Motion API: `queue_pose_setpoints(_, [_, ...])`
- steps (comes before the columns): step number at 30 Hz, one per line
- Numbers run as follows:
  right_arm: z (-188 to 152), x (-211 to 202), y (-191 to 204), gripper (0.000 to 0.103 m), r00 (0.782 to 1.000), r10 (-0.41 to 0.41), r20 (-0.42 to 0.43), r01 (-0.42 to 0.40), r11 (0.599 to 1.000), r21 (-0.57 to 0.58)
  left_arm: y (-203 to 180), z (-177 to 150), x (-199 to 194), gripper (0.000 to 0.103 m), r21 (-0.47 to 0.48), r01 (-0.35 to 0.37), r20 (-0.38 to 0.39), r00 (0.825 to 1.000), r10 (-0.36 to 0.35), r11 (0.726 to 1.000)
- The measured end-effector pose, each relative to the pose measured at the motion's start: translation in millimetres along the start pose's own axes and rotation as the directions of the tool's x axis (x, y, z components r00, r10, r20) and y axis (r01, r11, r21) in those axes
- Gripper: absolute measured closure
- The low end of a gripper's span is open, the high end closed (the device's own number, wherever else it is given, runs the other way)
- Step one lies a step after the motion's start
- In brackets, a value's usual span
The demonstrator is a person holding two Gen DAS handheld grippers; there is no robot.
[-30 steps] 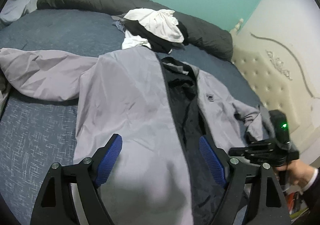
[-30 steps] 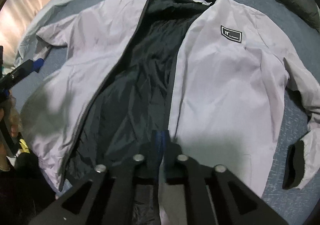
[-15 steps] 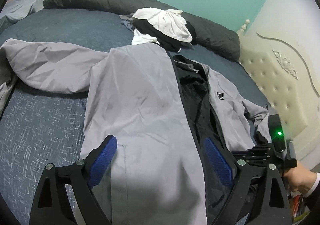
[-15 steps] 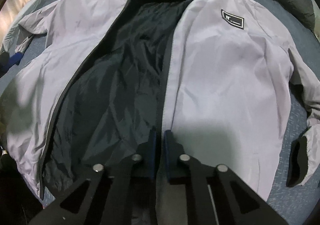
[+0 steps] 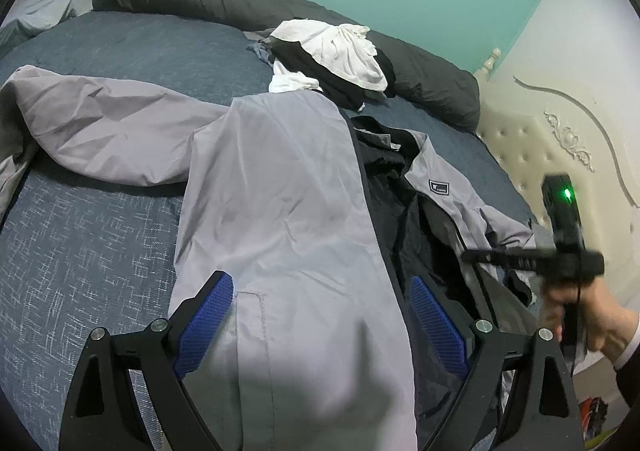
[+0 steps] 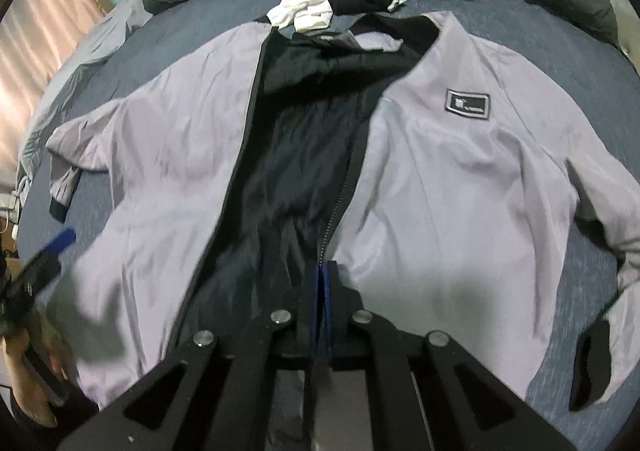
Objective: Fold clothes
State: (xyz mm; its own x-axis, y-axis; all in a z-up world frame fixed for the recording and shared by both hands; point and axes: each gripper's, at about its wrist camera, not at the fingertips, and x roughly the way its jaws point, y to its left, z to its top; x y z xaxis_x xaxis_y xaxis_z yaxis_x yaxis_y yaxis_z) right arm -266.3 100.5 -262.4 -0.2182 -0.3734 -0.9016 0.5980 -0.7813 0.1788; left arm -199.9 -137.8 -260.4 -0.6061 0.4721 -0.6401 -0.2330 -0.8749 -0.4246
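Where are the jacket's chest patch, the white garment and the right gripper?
chest patch [image 6: 468, 103]: right wrist view, patch centre.
white garment [image 5: 344, 51]: left wrist view, crumpled middle.
right gripper [image 6: 323, 271]: right wrist view, closed fingertips.

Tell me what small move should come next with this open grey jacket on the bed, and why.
Probably draw the right gripper, shut on the zipper edge, across to close the grey jacket: its black lining is still exposed. The left gripper hangs open above the other front panel.

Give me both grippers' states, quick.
Left gripper: open, over the grey jacket, gripping nothing.
Right gripper: shut on the jacket's zipper edge.
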Motion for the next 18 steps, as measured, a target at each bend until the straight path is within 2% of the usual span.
queue_pose_setpoints(4, [21,14,9,0.101,1.0,-0.003,0.008,0.003,1.0,0.009,1,0,-2,0.01,0.0,0.002,0.001,1.0,-0.002,1.0])
queue_pose_setpoints(7, [30,27,8,0.101,0.999,0.048,0.008,-0.049,0.997,0.06,2,0,-2,0.01,-0.001,0.004,0.004,1.0,-0.004,1.0])
queue_pose_setpoints(12, [22,51,14,0.1,0.995,0.068,-0.071,-0.066,0.997,0.038,10,-1,1,0.01,-0.032,0.016,-0.006,1.0,-0.016,0.999])
queue_pose_setpoints(16, [15,48,6,0.095,0.996,0.045,-0.078,-0.042,0.998,0.041,8,-1,1,0.009,-0.028,0.018,-0.006,1.0,-0.018,0.999])
queue_pose_setpoints(18, [11,32,3,0.083,0.998,0.03,-0.053,-0.029,0.999,0.028,6,-1,1,0.009,-0.022,0.018,-0.007,1.0,-0.018,1.0])
